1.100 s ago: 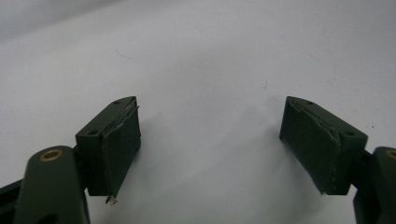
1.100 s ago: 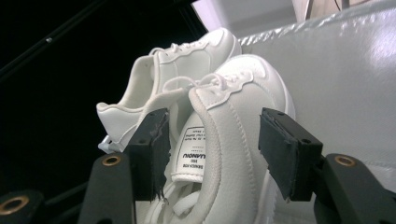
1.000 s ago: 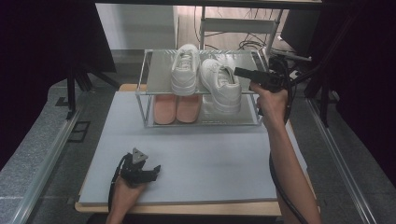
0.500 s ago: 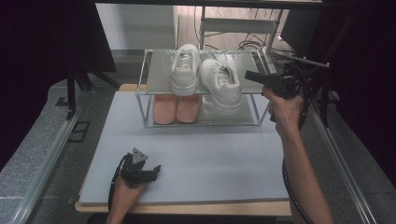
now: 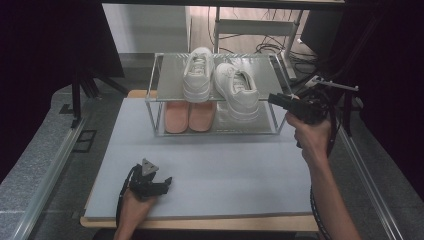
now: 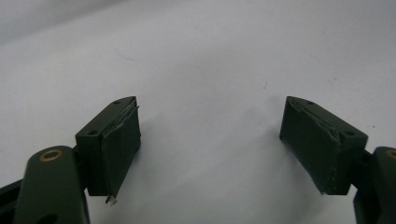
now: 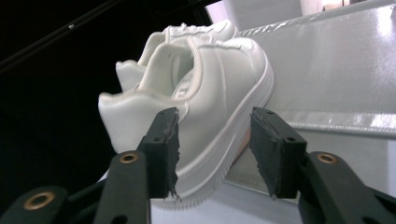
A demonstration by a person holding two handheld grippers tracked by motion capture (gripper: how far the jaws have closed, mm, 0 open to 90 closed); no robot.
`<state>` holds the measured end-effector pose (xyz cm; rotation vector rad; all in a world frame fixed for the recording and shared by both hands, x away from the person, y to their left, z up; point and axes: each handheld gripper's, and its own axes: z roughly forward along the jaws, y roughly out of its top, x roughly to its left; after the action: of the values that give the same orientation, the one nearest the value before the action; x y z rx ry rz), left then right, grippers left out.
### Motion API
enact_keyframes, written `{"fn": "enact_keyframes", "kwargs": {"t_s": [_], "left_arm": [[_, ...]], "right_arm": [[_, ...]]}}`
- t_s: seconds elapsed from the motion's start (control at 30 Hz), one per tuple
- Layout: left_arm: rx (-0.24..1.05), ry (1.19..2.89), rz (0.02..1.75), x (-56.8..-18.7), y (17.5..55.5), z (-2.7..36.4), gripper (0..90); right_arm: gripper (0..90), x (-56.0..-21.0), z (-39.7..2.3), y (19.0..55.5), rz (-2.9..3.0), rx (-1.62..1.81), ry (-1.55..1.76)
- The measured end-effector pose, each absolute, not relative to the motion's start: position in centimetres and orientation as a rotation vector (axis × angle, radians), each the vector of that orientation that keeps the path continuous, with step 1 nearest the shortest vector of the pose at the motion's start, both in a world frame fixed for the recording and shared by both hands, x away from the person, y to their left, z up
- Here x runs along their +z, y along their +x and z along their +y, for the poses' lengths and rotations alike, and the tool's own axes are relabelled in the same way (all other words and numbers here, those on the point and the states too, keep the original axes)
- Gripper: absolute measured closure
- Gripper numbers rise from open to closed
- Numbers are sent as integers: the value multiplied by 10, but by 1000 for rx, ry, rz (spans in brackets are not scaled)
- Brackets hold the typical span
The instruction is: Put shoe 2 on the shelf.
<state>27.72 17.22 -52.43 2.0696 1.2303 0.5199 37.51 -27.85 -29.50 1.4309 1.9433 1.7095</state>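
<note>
Pale grey mat (image 5: 210, 175) covers most of a wooden table (image 5: 200, 223), whose light edge shows along the near side; mat is plain and smooth, w/ faint specks in the left gripper view. At the far side of the mat stands a two-level rack (image 5: 165, 100) w/ thin metal frame & clear or glossy shelves. On the top shelf are two white sneakers, toes pointing far: left sneaker (image 5: 196, 75) sits straight, right sneaker (image 5: 239, 90) is angled, its heel hanging out over the near edge of the shelf toward the right. On the lower level, left half, a pair of pink shoes (image 5: 189, 116) lies side by side. Right gripper (image 5: 278, 100) is held level just right of the rack's near right corner, pointing at the right sneaker's heel; its jaws have just been closing but still stand apart, and in the right gripper view the heel looks to lie beyond the pads, not pressed by them, though depth is hard to judge there. Left gripper (image 5: 165, 183) rests low over the mat near the near left corner, jaws spread wide w/ nothing but bare mat between them. Room around is dark: black stands & curtains at left and right, grey floor w/ a metal rail (image 5: 47, 170) at left, cables (image 5: 265, 46) on the floor behind the rack, and a lit wall at the far side.
</note>
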Motion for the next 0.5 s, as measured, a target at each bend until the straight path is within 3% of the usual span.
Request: {"fn": "enact_keyframes", "kwargs": {"t_s": [0.5], "left_arm": [[524,2071,1229,-524,277,172,201]], "right_arm": [[807,-330,-273,339,1971,1600,1245]]}}
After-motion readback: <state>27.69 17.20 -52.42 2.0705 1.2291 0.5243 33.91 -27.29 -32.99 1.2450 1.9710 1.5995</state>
